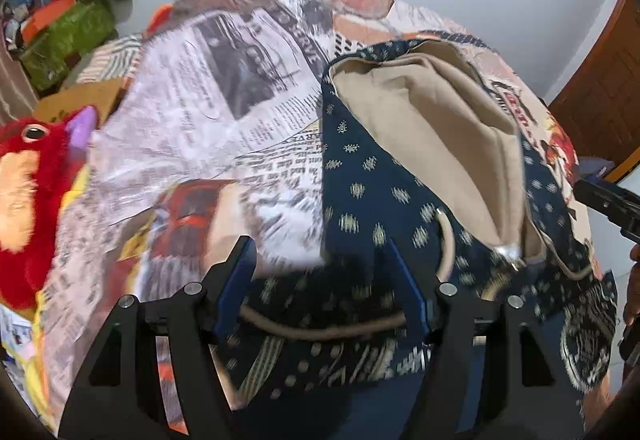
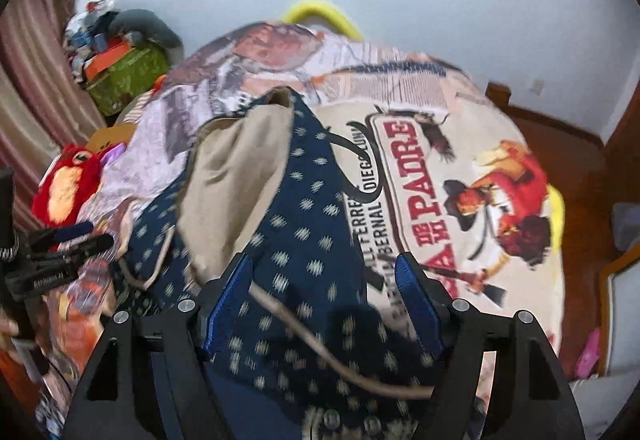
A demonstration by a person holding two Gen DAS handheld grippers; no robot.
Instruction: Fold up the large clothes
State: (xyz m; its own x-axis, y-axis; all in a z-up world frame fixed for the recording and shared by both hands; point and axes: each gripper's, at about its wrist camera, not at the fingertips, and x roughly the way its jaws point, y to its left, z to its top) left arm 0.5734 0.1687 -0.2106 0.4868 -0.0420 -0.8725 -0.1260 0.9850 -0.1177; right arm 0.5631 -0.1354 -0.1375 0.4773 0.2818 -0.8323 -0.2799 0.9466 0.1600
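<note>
A navy garment (image 1: 360,200) with cream dots, beige lining (image 1: 432,112) and beige piping lies on a printed bedsheet (image 1: 208,112). It also shows in the right wrist view (image 2: 304,208), its lining (image 2: 236,176) turned up. My left gripper (image 1: 322,252) is open, its blue-padded fingers (image 1: 236,280) spread over the garment's near edge. My right gripper (image 2: 324,272) is open above the garment, fingers (image 2: 416,296) apart with beige piping (image 2: 320,344) running between them. The left gripper shows at the left of the right wrist view (image 2: 76,236); the right gripper shows at the right edge of the left wrist view (image 1: 608,204).
A red plush toy (image 1: 28,168) lies at the bed's left edge, also in the right wrist view (image 2: 68,184). A green box (image 2: 124,80) with clutter stands beyond, by a striped curtain (image 2: 36,80). Wooden floor (image 2: 576,176) and a door (image 1: 600,88) are on the right.
</note>
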